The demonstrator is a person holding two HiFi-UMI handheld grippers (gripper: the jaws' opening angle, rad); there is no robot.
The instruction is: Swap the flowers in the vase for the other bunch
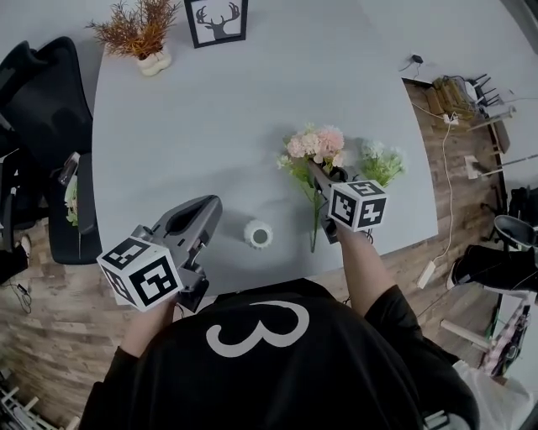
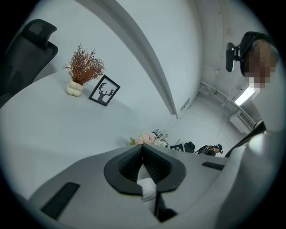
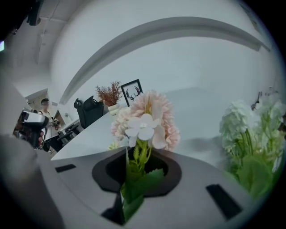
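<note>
White ribbed vase [image 1: 258,234] stands empty. Right of it, right tool [image 1: 318,175] clamps a pink flower bunch [image 1: 315,146]; white-green bunch [image 1: 380,164] lies farther right on the desk [image 1: 210,126]. Left tool [image 2: 143,147] closed, empty. Refilling seemingly remains.

Ahead of the left tongs [image 1: 210,208] and the right tongs [image 1: 314,170] spreads a pale grey, round-edged bench [image 1: 252,101]; at its far side, beyond the left tongs, stand a dried rust-brown plant [image 1: 139,32] and a framed deer picture [image 1: 217,21]. A black office chair [image 1: 42,109] sits left of the left tongs, and wood-plank floor [image 1: 466,210] crossed by a white cable [image 1: 448,193] lies right of the right tongs.
</note>
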